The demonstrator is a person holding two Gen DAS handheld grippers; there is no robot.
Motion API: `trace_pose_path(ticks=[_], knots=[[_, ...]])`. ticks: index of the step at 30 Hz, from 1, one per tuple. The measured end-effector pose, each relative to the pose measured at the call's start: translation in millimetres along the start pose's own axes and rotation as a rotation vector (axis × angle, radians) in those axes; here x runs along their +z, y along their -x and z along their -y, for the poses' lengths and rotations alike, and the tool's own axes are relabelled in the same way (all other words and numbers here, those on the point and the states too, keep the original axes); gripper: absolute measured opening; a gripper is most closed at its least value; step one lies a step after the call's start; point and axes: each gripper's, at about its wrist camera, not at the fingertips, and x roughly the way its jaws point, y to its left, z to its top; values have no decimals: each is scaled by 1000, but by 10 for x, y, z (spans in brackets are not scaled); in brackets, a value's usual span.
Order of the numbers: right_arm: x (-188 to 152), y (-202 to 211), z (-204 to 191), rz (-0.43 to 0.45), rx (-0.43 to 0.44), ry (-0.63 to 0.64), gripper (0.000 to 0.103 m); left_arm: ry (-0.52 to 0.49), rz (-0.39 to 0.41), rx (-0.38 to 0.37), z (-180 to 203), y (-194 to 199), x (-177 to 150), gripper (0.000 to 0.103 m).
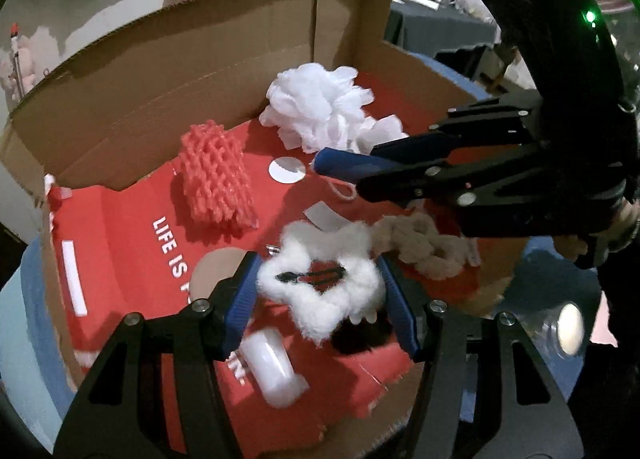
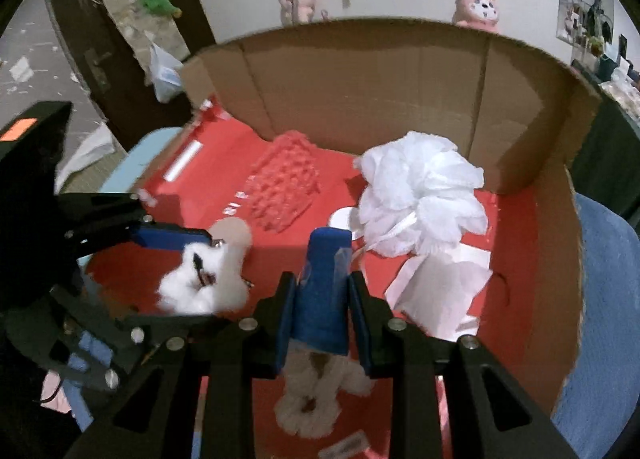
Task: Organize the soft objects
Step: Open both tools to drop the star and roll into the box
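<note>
Left gripper (image 1: pixel 318 291): jaws part-open, closed on a white fluffy star clip (image 1: pixel 320 283) with a black hair clip across its middle; blue pads press its 9 and 3 o'clock sides, above the red floor of the cardboard box (image 1: pixel 160 71). Right gripper (image 2: pixel 322 299): jaws narrow, clamped on a blue block (image 2: pixel 322 291) with clear film at its edge; what the block is, the view does not settle. Beige braided fluffy piece (image 1: pixel 424 247): on the box floor, at 2 o'clock from the left gripper and directly below the right one. White mesh bath pouf (image 1: pixel 320 107): well apart at 12 o'clock from the left gripper, near the back wall. Coral foam net sleeve (image 1: pixel 218 175): at 11 o'clock. White foam roll (image 1: pixel 272 367): at 7 o'clock, blurred, just beside the left pad.
</note>
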Motion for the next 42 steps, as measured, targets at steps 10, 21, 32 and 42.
trace_pose_path(ticks=[10, 21, 32, 42], knots=[[95, -243, 88, -65, -19, -6, 29, 24, -49, 26, -94, -276, 149, 58], [87, -285, 208, -93, -40, -53, 36, 33, -65, 46, -90, -389, 160, 60], [72, -1, 200, -36, -40, -76, 64, 74, -23, 16, -130, -315, 164, 75], [-123, 643, -83, 100, -123, -51, 87, 159, 117, 60, -76, 189, 54, 90]])
